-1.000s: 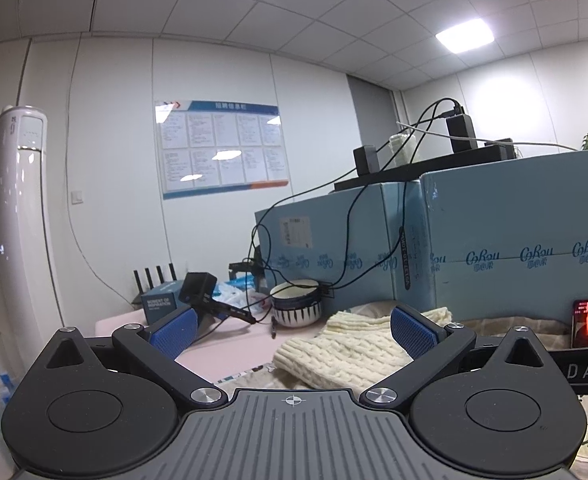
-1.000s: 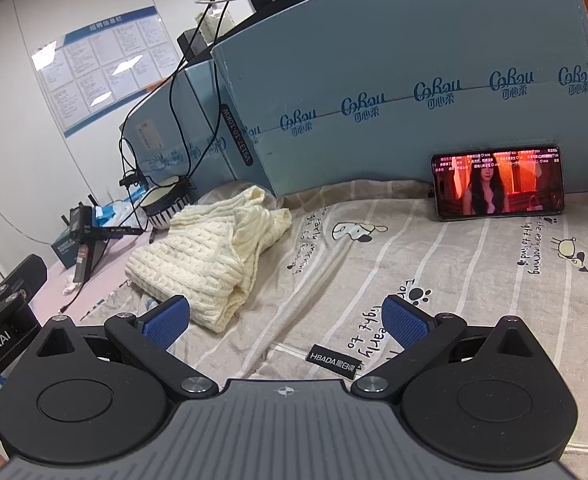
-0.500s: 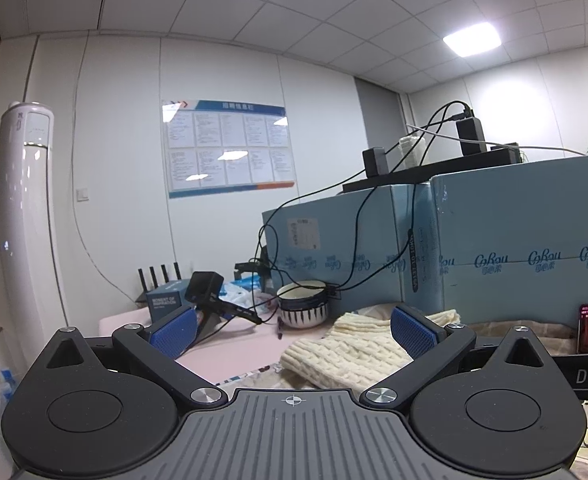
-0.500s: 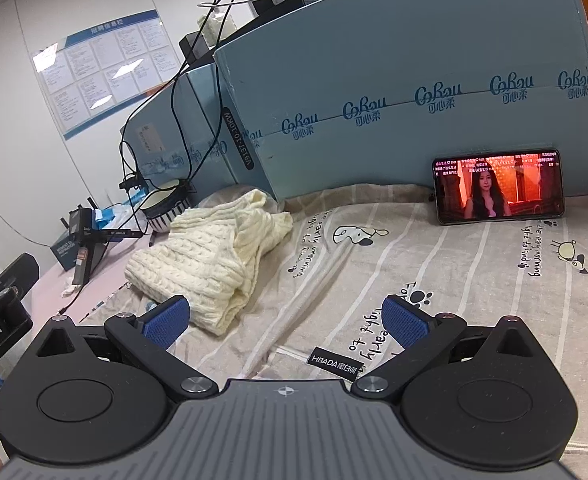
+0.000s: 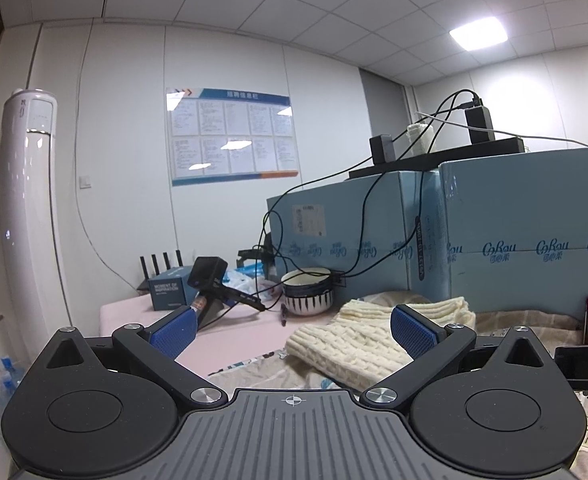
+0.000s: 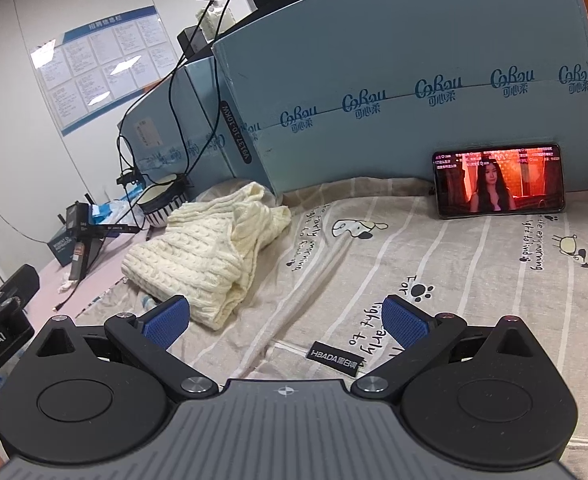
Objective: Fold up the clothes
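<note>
A striped grey sheet (image 6: 454, 280) printed with small cartoon animals and writing covers the near part of the surface. On it lies a cream knitted sweater (image 6: 205, 252), bunched near the blue boxes (image 6: 414, 80), which stand at the far edge. A phone (image 6: 498, 184) stands on its long side on the sheet, leaning against a box. Beside the sheet, a pink surface (image 5: 233, 340) carries a striped bowl (image 5: 308, 292), a small dark blue box (image 5: 169, 292) and cables.

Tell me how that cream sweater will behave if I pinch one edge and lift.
The sweater is chunky cable knit lying crumpled in soft folds, so it will probably drape and sag, not lift flat. Thick bunched layers suggest some weight; expect the rest to drag across the sheet. The ribbed texture should grip well in the open right gripper.
</note>
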Demonstrator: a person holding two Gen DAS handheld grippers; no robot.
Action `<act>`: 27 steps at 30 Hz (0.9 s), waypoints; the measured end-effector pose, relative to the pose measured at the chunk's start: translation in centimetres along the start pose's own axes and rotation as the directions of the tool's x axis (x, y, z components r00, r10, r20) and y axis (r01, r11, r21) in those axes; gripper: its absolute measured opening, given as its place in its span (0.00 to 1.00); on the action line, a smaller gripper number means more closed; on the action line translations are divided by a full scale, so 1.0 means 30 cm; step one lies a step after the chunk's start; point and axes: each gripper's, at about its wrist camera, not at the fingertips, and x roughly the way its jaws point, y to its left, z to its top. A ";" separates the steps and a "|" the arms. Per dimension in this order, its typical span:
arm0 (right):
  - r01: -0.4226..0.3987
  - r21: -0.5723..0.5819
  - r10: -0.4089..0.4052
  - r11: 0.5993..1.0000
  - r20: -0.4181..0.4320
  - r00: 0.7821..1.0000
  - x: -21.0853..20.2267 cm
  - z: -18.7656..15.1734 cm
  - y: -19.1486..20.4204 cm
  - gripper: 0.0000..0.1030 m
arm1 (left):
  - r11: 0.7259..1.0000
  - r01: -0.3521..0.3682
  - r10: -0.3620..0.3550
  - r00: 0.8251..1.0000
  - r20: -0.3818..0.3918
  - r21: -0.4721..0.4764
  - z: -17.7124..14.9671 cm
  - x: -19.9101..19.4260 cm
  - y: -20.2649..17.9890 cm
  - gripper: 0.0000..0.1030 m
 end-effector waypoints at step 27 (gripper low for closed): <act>0.039 -0.089 -0.034 0.995 0.060 0.998 -0.002 -0.021 0.032 1.00 | 1.000 0.003 -0.003 1.000 -0.029 -0.024 -0.029 0.023 0.011 1.00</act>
